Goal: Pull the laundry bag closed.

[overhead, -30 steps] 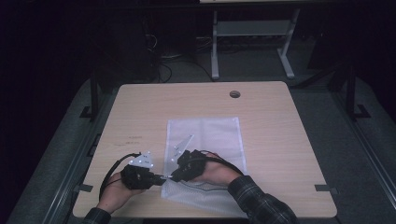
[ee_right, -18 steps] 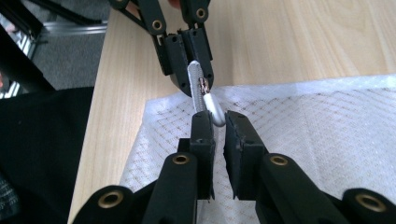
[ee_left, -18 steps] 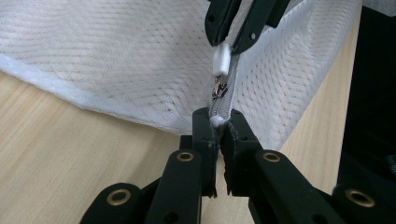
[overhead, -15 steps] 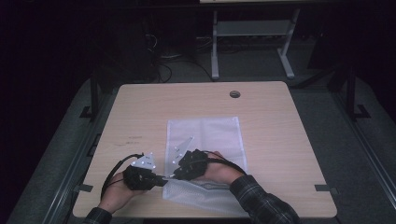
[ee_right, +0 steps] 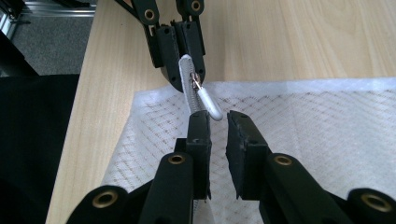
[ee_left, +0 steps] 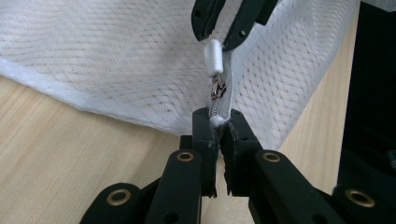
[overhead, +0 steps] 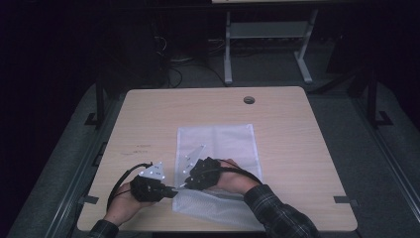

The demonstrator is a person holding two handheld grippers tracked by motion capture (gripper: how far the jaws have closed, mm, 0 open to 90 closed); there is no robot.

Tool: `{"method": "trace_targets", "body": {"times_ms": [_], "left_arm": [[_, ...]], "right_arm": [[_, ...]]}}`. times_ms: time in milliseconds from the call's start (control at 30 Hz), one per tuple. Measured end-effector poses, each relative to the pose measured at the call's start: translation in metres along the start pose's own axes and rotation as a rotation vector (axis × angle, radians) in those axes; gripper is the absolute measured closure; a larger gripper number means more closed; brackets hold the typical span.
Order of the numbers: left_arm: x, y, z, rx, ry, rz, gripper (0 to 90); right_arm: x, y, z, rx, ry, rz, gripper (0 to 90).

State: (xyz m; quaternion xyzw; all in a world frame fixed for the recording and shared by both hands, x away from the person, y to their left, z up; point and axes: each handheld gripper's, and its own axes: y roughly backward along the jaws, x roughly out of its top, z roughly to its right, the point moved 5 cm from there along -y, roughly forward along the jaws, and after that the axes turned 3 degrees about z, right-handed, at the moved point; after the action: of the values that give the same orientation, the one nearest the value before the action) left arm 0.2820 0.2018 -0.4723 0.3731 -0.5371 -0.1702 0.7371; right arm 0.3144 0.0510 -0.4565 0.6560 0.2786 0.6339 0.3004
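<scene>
The desk (overhead: 297, 148) has a light wooden top with a small round cable hole (overhead: 249, 100) near its far edge, right of the middle. Faint dark scribbles (overhead: 136, 150) mark the wood toward the desk's left side. Beyond the desk's far edge stands a pale metal frame (overhead: 267, 44) with two legs on the dark floor, and left of that frame loose cables (overhead: 171, 62) lie in shadow. Grey carpet (overhead: 386, 148) flanks the desk on its right.
</scene>
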Motion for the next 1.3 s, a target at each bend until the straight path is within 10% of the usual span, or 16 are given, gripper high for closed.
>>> {"method": "trace_targets", "body": {"times_ms": [633,1300], "left_arm": [[0.0,-0.001,0.002,-0.016,-0.007,-0.004,84.0],[0.0,0.002,-0.005,-0.014,0.11,0.028,84.3]], "right_arm": [[0.009,-0.01,-0.005,0.008,0.091,-0.041,74.0],[0.002,-0.006,-0.008,0.003,0.096,-0.042,86.2]]}}
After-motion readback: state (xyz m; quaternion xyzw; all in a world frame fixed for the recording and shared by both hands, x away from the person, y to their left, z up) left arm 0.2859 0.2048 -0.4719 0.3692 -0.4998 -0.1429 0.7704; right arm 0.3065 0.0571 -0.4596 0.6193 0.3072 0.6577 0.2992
